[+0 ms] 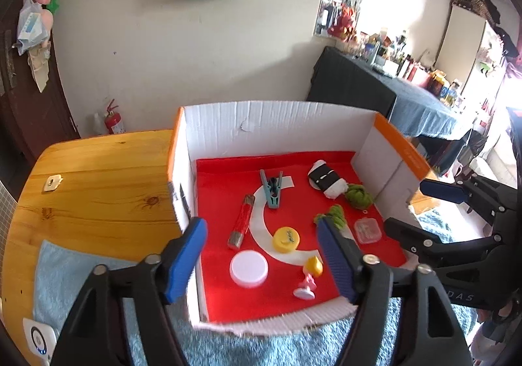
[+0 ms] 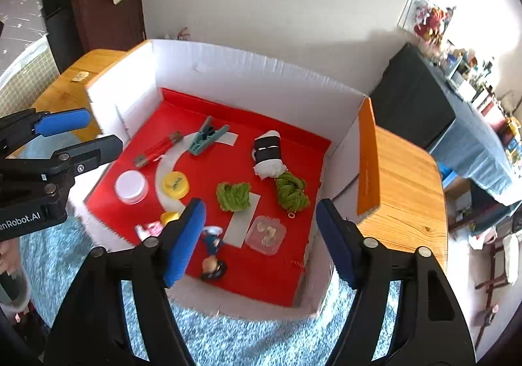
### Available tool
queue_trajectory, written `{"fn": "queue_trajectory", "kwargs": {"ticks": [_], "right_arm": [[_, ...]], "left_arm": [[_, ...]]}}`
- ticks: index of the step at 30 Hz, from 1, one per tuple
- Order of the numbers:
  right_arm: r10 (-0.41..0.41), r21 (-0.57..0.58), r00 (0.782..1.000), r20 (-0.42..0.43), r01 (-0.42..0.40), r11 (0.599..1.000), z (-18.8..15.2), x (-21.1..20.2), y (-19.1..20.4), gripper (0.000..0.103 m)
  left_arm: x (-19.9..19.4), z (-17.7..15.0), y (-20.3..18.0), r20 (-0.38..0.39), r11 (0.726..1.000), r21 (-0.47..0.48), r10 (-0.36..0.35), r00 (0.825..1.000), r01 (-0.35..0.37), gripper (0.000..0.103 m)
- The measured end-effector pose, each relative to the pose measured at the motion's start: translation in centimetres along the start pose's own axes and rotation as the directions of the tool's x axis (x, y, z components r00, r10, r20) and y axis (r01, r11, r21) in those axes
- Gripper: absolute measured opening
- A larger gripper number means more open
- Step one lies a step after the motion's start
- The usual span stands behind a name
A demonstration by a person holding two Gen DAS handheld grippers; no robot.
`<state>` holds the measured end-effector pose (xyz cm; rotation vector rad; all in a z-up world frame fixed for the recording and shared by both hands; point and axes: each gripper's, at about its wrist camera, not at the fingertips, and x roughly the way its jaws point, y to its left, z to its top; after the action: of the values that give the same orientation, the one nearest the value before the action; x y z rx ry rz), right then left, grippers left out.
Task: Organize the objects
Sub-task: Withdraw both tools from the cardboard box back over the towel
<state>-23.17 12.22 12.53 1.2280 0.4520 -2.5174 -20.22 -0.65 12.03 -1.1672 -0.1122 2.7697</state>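
Left wrist view: the left gripper (image 1: 262, 263) hangs with jaws apart and empty above the box (image 1: 277, 118), whose red floor holds a yellow lid (image 1: 286, 238), white lid (image 1: 249, 268) and clip (image 1: 271, 193). Right gripper (image 2: 261, 240) likewise gapes empty over two green yarn bundles (image 2: 233, 196).

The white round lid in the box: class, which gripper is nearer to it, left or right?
Left. The left gripper hangs open just above the white round lid; the right gripper, also open, sits toward the box's other side.
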Motion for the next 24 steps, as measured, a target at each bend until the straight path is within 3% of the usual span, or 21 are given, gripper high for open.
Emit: {"fn": "queue_trajectory", "kwargs": {"ticks": [5, 9, 13, 24], "right_arm": [[0.006, 0.015, 0.998, 0.066, -0.007, 1.0, -1.3, -2.5, 0.2, 0.076], [0.031, 0.037, 0.993, 0.113, -0.035, 0.999, -2.4, -4.6, 0.6, 0.079], [0.034, 0.055, 0.987, 0.155, -0.043, 0.998, -3.4, -5.9, 0.8, 0.085], [0.037, 0.104, 0.974, 0.226, -0.062, 0.993, -6.0, -7.8, 1.7, 0.094]], "left_arm": [[-2.9, -1.1, -0.2, 0.051, 1.0, 0.007, -0.011, 0.999, 0.011, 0.089], [-4.6, -1.9, -0.4, 0.077, 1.0, 0.02, -0.017, 0.997, 0.015, 0.09], [-5.8, -2.7, -0.6, 0.103, 0.999, 0.032, -0.02, 0.995, 0.016, 0.098], [-8.5, -5.4, -0.7, 0.143, 0.999, 0.048, -0.001, 0.99, -0.006, 0.103]]}}
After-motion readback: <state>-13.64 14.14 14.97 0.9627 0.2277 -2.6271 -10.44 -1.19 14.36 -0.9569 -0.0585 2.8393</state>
